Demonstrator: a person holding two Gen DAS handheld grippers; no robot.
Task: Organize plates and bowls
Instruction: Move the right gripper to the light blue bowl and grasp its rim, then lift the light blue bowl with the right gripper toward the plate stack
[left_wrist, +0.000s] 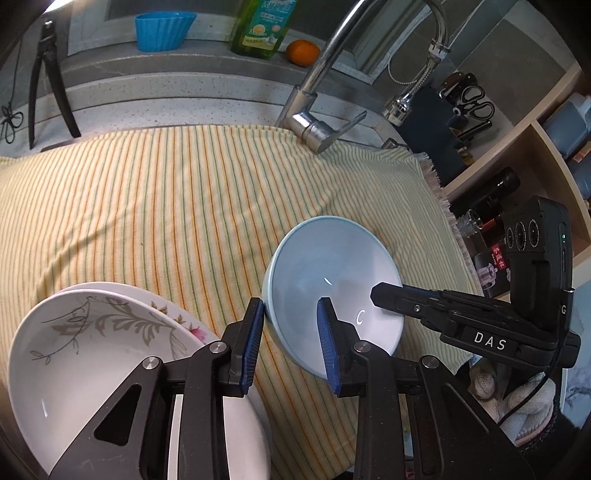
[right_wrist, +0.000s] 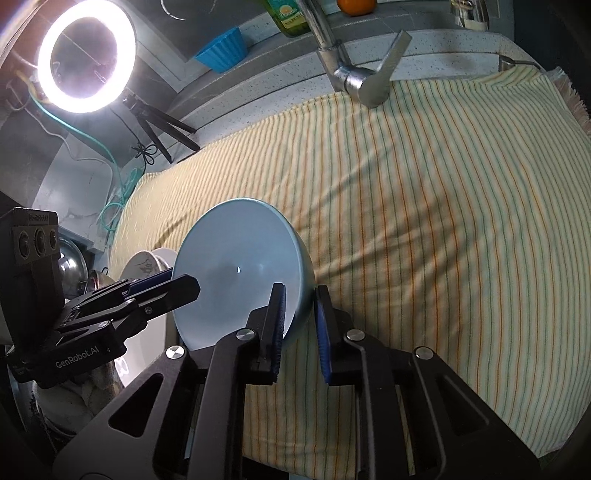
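Holding the blue bowl (left_wrist: 332, 280) tilted at lower centre, both the left gripper (left_wrist: 291, 332) and right gripper (right_wrist: 299, 325) pinched its rim from opposite sides. White plates (left_wrist: 85, 354) sat stacked lower left on the desk towel (left_wrist: 166, 206); bowl not yet placed.

"DAS" on the right gripper (left_wrist: 384, 295) body, "GenRobot.AI" on the left gripper (right_wrist: 177, 282) body, bottle label unreadable
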